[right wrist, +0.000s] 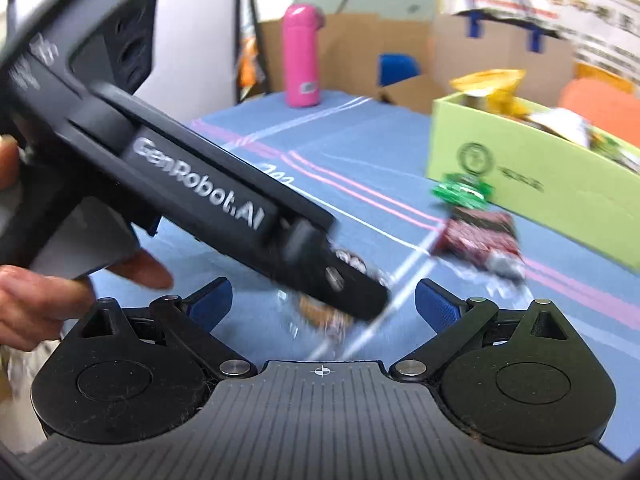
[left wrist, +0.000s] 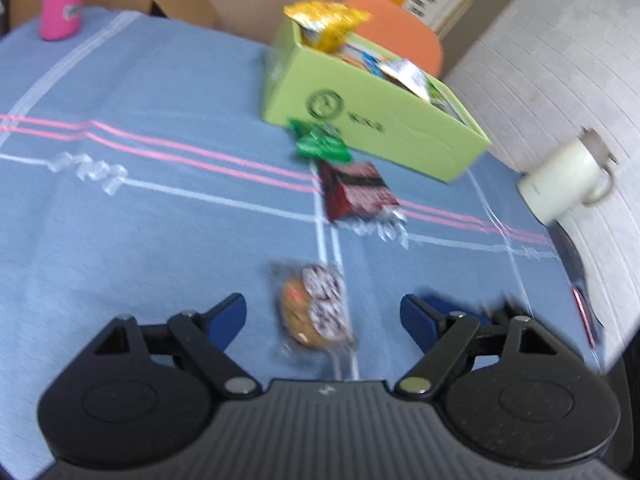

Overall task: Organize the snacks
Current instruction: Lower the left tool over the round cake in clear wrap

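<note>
Step in hand, as I read it: picking up the cookie packet [left wrist: 310,308] with the left claw [left wrist: 324,316], then into the green box [left wrist: 372,120].

The packet lies flat on the blue-clothed surface [left wrist: 140,220], nearest of three loose snacks; a red wrapper [left wrist: 356,190] and a green wrapper [left wrist: 320,144] lie farther on, the green one just beside the box wall. The box already holds several packets.

To do it well: centre the packet between the fingers, come down low enough to catch its edges, and close gently (clear film is slippery and the cookies likely crack under hard squeeze). Avoid pinching the cloth.

Left claw: wide, empty, packet between the blue pads but untouched, sitting nearer the left one.

Right claw [right wrist: 322,306]: also wide and empty, hanging just behind the left tool's body.
</note>
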`<state>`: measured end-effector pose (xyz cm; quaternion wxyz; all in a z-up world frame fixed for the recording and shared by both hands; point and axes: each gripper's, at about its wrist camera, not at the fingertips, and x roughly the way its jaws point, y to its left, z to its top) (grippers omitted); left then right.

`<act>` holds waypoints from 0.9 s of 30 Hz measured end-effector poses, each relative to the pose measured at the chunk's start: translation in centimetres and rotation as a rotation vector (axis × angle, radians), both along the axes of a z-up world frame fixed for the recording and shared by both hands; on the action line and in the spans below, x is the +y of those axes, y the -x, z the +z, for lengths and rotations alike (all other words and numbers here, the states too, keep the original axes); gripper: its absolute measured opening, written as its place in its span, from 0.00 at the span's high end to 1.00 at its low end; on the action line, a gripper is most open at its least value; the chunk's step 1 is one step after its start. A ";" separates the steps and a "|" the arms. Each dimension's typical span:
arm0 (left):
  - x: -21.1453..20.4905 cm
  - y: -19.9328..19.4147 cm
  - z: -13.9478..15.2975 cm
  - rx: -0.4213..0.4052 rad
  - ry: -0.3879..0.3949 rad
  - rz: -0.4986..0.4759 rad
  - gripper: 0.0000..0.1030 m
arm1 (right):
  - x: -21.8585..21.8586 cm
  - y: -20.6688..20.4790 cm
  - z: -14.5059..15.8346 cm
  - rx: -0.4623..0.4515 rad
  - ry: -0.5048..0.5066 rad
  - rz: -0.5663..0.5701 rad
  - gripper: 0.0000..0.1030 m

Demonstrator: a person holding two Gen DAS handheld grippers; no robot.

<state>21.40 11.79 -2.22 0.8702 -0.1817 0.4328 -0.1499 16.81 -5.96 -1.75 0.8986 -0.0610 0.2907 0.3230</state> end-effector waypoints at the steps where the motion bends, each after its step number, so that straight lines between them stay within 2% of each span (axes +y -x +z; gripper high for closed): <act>1: 0.1 -0.5 0.2 0.000 -0.006 0.014 0.20 | -0.3 0.3 -0.1 0.015 -0.031 -0.042 0.15; 4: -0.4 -2.3 0.3 0.026 -0.047 -0.035 0.20 | 0.0 0.2 -0.5 0.061 -0.090 -0.090 0.22; 6: -1.0 -3.2 -0.1 0.067 -0.079 -0.084 0.20 | 1.0 -0.1 -0.9 0.068 -0.084 -0.079 0.31; 11: -1.7 -3.0 -0.7 0.066 -0.141 -0.130 0.24 | 2.2 -0.1 -1.6 0.065 -0.046 -0.100 0.33; 12: -1.9 -2.9 -0.7 0.058 -0.142 -0.137 0.27 | 2.5 -0.4 -1.9 0.072 -0.039 -0.101 0.35; 13: -2.1 -2.7 -0.7 0.040 -0.145 -0.143 0.37 | 2.6 -0.6 -2.2 0.080 -0.041 -0.098 0.37; 14: -2.0 -2.4 -0.5 0.023 -0.137 -0.146 0.46 | 2.7 -0.6 -2.3 0.065 -0.040 -0.094 0.45; 15: -1.8 -2.2 -0.4 0.029 -0.119 -0.142 0.64 | 2.9 -0.7 -2.3 0.051 -0.021 -0.095 0.68; 16: -1.7 -2.0 0.0 0.029 -0.107 -0.135 0.65 | 2.9 -0.7 -2.2 0.042 -0.010 -0.086 0.73; 18: -2.0 -1.8 1.2 -0.022 -0.084 -0.146 0.65 | 2.2 -0.5 -1.8 0.043 -0.046 -0.068 0.75; 21: -3.7 -3.7 4.0 -0.107 -0.074 -0.160 0.65 | 0.9 -0.8 0.3 -0.033 -0.043 -0.077 0.75; 25: -7.2 -9.7 8.3 -0.210 -0.035 -0.189 0.65 | -1.9 -4.8 4.1 -0.146 -0.030 -0.133 0.75; 27: -9.5 -13.4 10.0 -0.237 -0.021 -0.202 0.65 | -3.7 -7.5 6.0 -0.207 -0.008 -0.173 0.74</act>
